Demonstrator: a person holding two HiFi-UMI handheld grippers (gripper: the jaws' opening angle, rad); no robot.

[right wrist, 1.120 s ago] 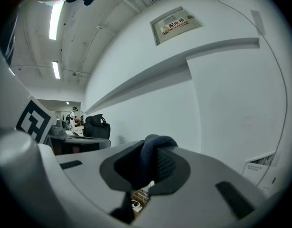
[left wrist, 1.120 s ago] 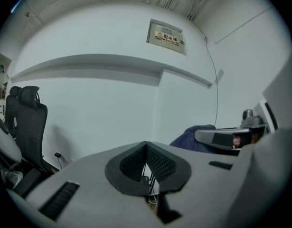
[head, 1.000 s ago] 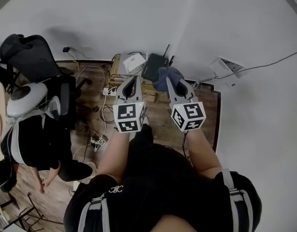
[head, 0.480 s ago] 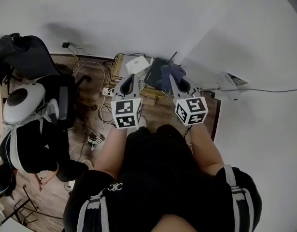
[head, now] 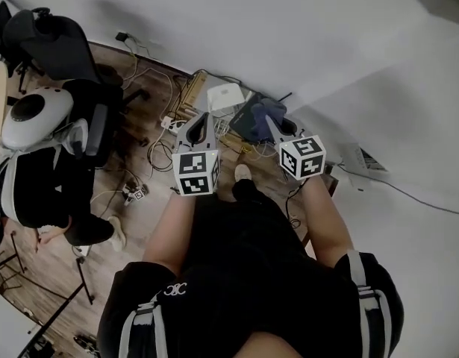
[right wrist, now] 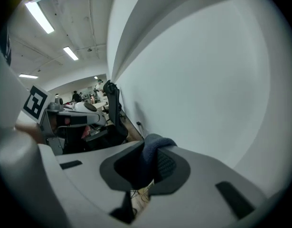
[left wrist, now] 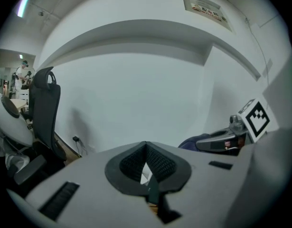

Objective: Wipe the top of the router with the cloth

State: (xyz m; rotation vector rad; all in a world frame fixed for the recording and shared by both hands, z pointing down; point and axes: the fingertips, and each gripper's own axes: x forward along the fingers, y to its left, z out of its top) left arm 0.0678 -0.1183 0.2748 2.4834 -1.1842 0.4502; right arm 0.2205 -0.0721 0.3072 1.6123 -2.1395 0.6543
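A black router with thin antennas lies on the floor against the white wall, beside a white box. My right gripper is shut on a dark blue cloth, which hangs over the router's right part. In the right gripper view the cloth is bunched between the pads and sticks out past the tips. My left gripper is shut with nothing in it and hovers left of the router; its tips meet in the left gripper view.
Tangled cables and a power strip lie on the wooden floor by the wall. A black office chair and a white helmet-like object are at the left. A white adapter lies at the right.
The head camera has swung, so the floor and wall now sit tilted in view. Both grippers stay shut above the router, the right one still holding the cloth.
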